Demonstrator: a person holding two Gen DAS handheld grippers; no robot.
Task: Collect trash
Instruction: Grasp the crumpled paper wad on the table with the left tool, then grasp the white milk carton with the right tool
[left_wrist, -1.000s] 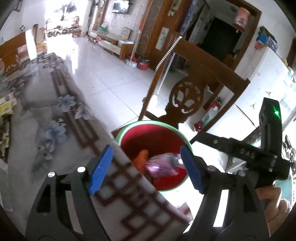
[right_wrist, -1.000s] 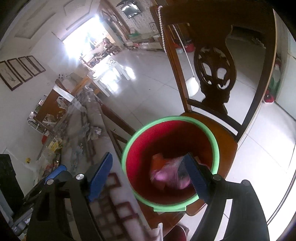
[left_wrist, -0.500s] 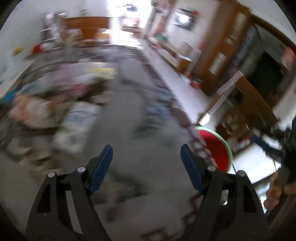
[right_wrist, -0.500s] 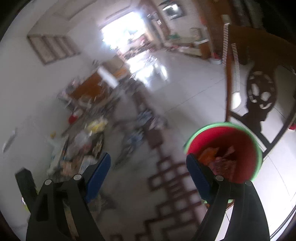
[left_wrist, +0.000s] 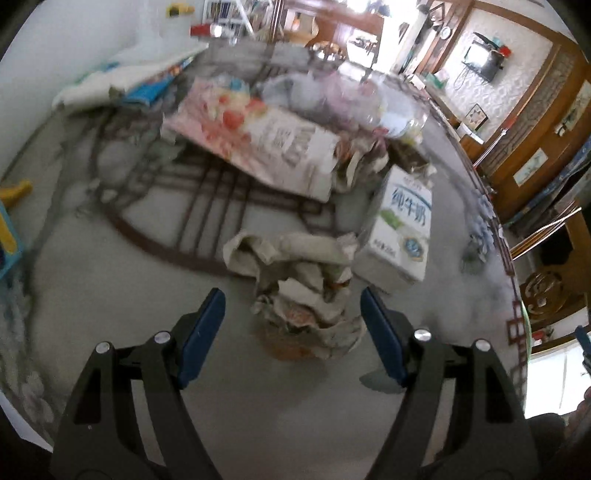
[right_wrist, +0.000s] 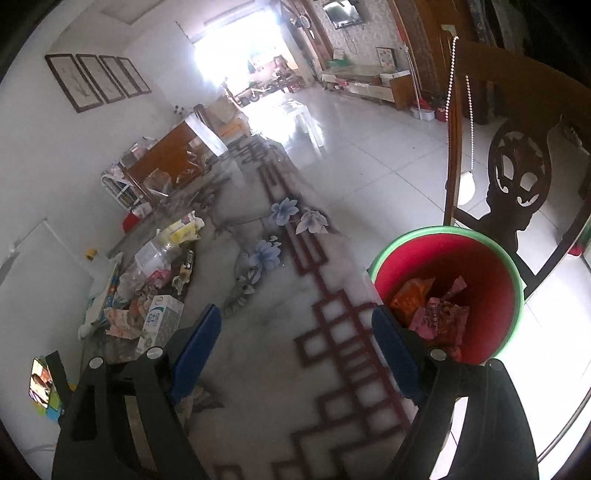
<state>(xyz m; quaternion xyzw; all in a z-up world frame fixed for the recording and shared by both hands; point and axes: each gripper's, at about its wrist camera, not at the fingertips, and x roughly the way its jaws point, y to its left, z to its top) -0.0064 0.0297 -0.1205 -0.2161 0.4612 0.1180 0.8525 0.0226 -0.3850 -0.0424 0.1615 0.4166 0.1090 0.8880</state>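
Note:
In the left wrist view my left gripper (left_wrist: 291, 328) is open above the table, its blue pads either side of a crumpled paper wrapper (left_wrist: 303, 295) without touching it. A white milk carton (left_wrist: 400, 236) stands just right of the wrapper, and a flat pink box (left_wrist: 258, 144) lies behind. In the right wrist view my right gripper (right_wrist: 295, 343) hangs open and empty over the table's edge. A red bucket with a green rim (right_wrist: 480, 295) sits on a chair to its right, holding orange and pink wrappers (right_wrist: 428, 310). The trash pile (right_wrist: 155, 295) lies far left.
A patterned marble table (right_wrist: 280, 317) carries the trash. A carved wooden chair (right_wrist: 517, 177) stands behind the bucket, over white floor tiles. Clear plastic and more litter lie at the table's far side (left_wrist: 354, 99). A yellow and blue object (left_wrist: 11, 206) sits at the left edge.
My left gripper has swung away from the bucket across the table to the trash pile. My right gripper has shifted left off the bucket, which holds the pink wrapper.

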